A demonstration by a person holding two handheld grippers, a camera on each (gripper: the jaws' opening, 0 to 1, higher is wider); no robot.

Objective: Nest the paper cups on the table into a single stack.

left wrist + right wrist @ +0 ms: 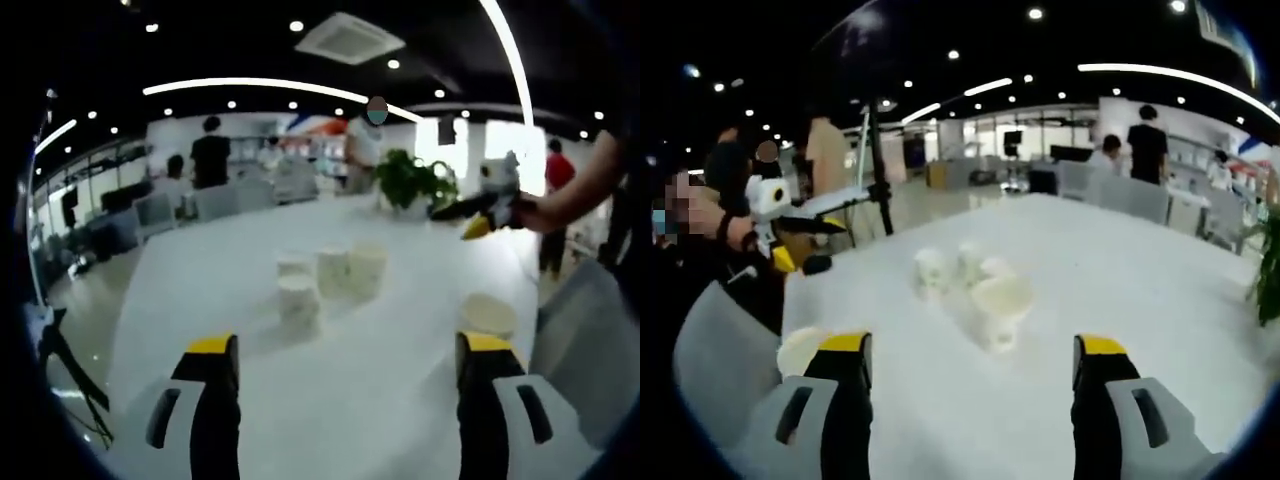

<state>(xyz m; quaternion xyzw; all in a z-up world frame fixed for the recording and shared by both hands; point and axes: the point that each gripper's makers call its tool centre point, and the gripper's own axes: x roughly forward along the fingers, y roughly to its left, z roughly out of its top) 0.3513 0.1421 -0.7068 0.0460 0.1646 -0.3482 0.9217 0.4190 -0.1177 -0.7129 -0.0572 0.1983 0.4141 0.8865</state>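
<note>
Paper cups (325, 275) clustered mid-table (400, 400); plant (410, 182) beyond; both tongs agape, empty.

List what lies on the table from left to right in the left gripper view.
Front cup → middle cup → tall cup → lone cup near the table edge, at far right.

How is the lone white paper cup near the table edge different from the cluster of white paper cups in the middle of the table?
The lone white paper cup sits apart near the white table's edge, close to a grey chair; the cluster of white paper cups stands bunched mid-table. The lone cup shows its open mouth; the cluster's cups show mostly their sides. Both are white and untouched; both claws are open and empty.
</note>
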